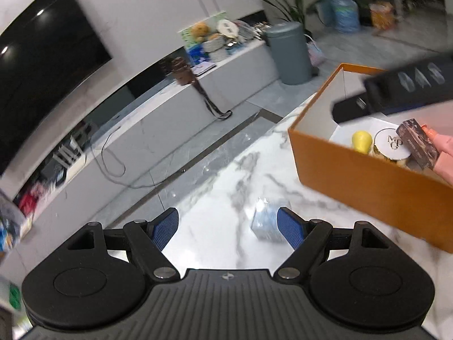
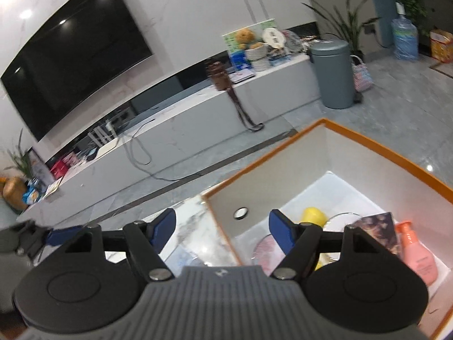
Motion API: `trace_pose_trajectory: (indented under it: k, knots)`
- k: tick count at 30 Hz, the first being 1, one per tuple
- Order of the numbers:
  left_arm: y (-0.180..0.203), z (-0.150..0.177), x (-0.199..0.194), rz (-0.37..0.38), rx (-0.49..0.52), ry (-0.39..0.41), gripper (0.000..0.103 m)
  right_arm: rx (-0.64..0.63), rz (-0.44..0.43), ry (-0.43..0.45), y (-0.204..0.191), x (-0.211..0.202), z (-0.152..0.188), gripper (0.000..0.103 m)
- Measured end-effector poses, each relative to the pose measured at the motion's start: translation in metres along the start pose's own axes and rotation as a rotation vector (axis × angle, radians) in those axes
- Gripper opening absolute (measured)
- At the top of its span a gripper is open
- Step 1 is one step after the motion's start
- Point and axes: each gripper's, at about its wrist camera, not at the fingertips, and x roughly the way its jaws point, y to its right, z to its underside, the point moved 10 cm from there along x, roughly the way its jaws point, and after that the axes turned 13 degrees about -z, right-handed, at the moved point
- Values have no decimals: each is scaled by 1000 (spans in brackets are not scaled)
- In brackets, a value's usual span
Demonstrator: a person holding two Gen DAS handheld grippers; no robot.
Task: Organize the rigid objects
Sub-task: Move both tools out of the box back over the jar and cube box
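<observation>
An orange box (image 1: 368,181) with a white inside stands on the marble table (image 1: 220,198). It holds a yellow object (image 1: 361,139), a round white lid (image 1: 394,144), a dark patterned box (image 1: 419,144) and a pink bottle (image 2: 419,255). A small pale blue box (image 1: 266,222) lies on the table just inside my left gripper's right fingertip. My left gripper (image 1: 228,226) is open and empty. My right gripper (image 2: 222,231) is open and empty, over the orange box's (image 2: 368,147) near-left wall; it shows blurred in the left wrist view (image 1: 396,90).
Beyond the table edge lie a grey tiled floor (image 1: 198,147), a long low TV bench (image 2: 198,107) with clutter, a wall TV (image 2: 76,65), a grey bin (image 2: 334,73) and a water jug (image 2: 405,39).
</observation>
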Motion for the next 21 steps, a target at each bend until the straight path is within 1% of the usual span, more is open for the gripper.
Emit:
trace_pose_trajectory:
  k: [2,4,9,11,13,15,18,21]
  knots:
    - [-1,19,-6,33,-71,-19,93,-28,-11,-5,-7,2,3,72]
    - [-2,38,-11,46,-130,-24,93,-58,-16,-11,-15,4,7,72]
    - [3,88,-11,64,-159,-59,93,-132,-33,-66,-32,12,28,72]
    - [-1,104,-12,68,-201,-69,93,-193,-33,-96,-40,17,39,72]
    - [-5,117,-11,69,-261,-73,93,-248,-29,-121,-48,21,50,72]
    - [-7,127,-12,70,-302,-65,93,-277,-33,-144,-54,26,62,72]
    - [-11,134,-9,66,-321,-59,93,-317,-43,-173,-61,36,76,72]
    - [-15,131,-7,78,-329,-52,93,-367,-32,-189,-64,45,85,72]
